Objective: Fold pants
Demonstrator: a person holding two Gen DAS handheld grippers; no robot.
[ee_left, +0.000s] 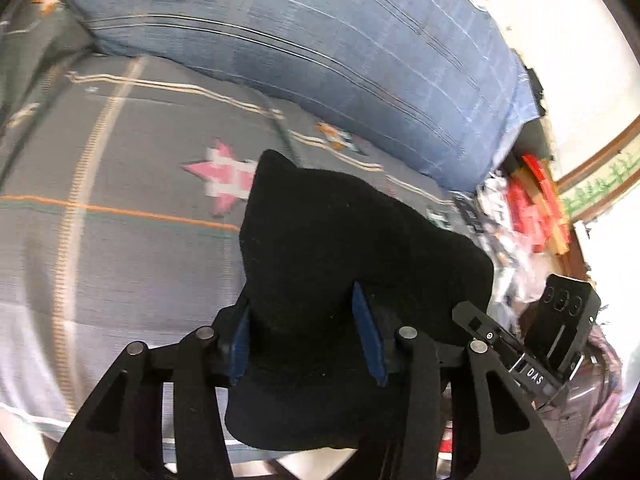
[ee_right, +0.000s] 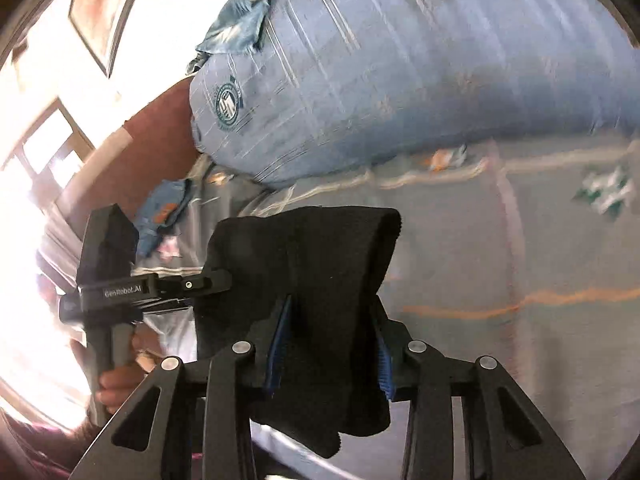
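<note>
Left gripper (ee_left: 306, 336) clamped on black pants (ee_left: 340, 248), right gripper (ee_right: 332, 340) likewise; cloth lifted above grey bedspread (ee_left: 120, 248), blue pillow (ee_left: 320, 40) behind.

pants (ee_left: 320, 248) matt black fuzzy cloth; left gripper (ee_left: 306, 340) matt black plastic, blue ribbed pads (ee_left: 370, 340), shiny metal pins; bedsheet (ee_left: 132, 248) woven grey cloth; blue striped cloth bundle (ee_right: 400, 80) upper frame
</note>
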